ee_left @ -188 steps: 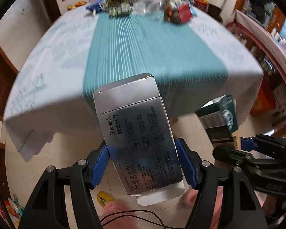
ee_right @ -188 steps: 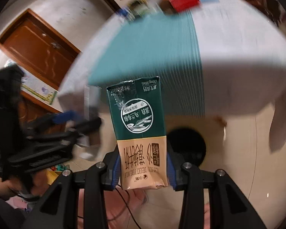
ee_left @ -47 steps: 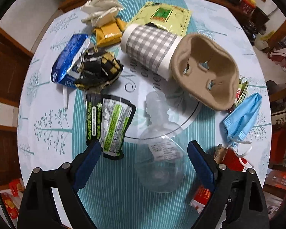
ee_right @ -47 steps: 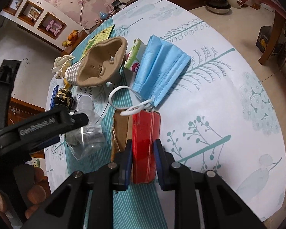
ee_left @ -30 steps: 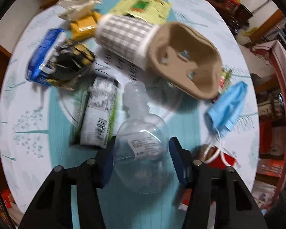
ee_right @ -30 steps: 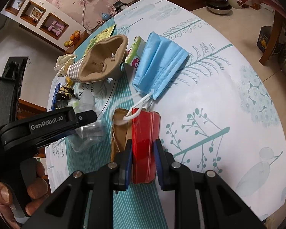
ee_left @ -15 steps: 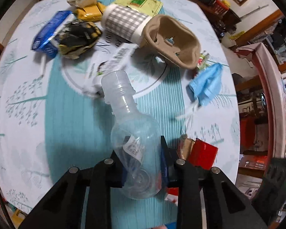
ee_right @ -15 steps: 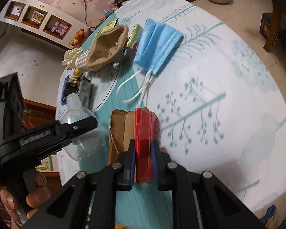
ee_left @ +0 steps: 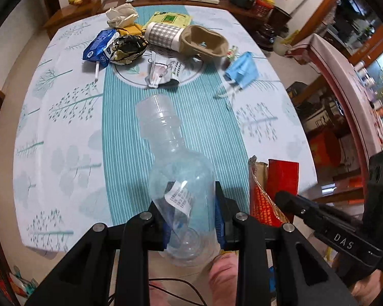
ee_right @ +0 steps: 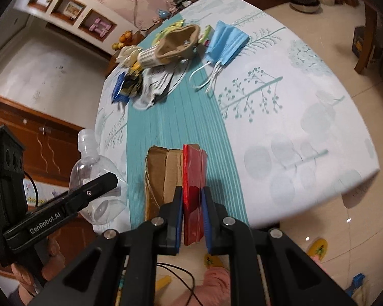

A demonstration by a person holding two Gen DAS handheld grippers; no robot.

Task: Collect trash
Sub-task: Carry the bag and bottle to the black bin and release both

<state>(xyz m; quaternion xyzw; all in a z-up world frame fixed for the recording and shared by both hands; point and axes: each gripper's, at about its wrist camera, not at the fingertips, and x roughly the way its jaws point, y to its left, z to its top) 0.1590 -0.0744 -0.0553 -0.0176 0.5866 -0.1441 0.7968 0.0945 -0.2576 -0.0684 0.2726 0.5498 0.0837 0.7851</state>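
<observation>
A clear plastic bottle (ee_left: 177, 178) hangs above the near part of the table with my left gripper (ee_left: 191, 214) shut on its wide body, neck pointing away from me. My right gripper (ee_right: 192, 214) is shut on a flattened red box (ee_right: 194, 168) with a brown cardboard flap, held over the table's near edge. In the right wrist view the bottle (ee_right: 94, 173) shows just to the left of the red box. In the left wrist view the red box (ee_left: 282, 178) is close on the bottle's right. More trash lies at the table's far end.
On the table (ee_left: 63, 127) lie a blue face mask (ee_left: 241, 70), a checked paper cup (ee_left: 163, 35), a cardboard cup holder (ee_left: 204, 42), a blue wrapper (ee_left: 99, 48), a black-and-gold wrapper (ee_left: 127, 48), a white wrapper (ee_left: 163, 72) and a yellow-green packet (ee_left: 171, 17). A sideboard stands behind.
The left jaws closed on the bottle and lifted it off the table. Both grippers drew back toward the near edge and rose with their loads. The wrapper beside the bottle got flipped.
</observation>
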